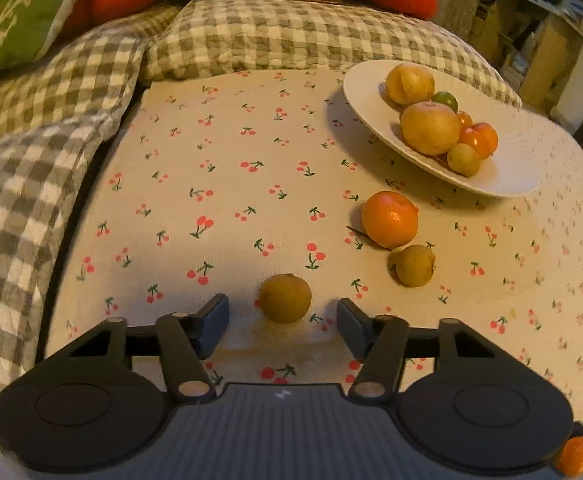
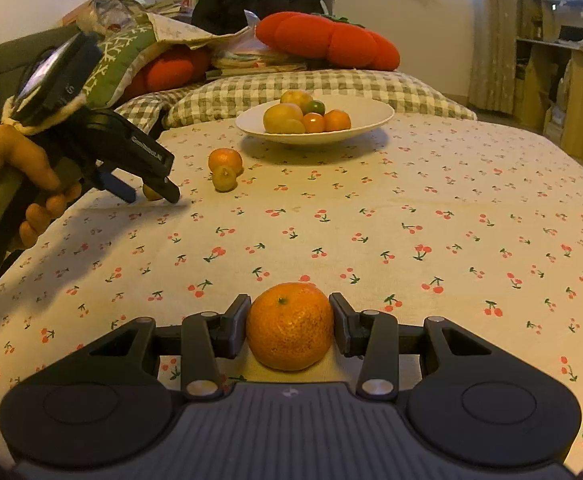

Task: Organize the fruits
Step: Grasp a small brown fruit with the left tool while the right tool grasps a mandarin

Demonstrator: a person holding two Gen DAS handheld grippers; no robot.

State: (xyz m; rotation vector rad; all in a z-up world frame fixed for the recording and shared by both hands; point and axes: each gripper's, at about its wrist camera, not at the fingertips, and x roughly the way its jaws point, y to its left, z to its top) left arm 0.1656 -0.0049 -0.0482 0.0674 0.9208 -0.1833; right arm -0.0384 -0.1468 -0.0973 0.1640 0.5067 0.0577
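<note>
Right hand-held gripper level-low, clamped on mandarin; left hand-held gripper pitched down, open around small fruit.

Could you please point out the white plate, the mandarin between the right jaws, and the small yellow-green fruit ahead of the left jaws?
white plate [image 1: 503, 184]: left wrist view, near rim.
mandarin [image 2: 290, 330]: right wrist view, peel.
small yellow-green fruit [image 1: 285, 298]: left wrist view, centre.

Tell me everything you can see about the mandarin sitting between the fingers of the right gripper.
The mandarin is round and bright orange, with dimpled, slightly mottled peel and a small green stem nub on top. It looks whole and unpeeled. It sits upright on the cherry-print cloth, near the front edge, well short of the white bowl of fruit. The right gripper brackets it, one dark pad against each side, so it appears gripped but not lifted.
</note>
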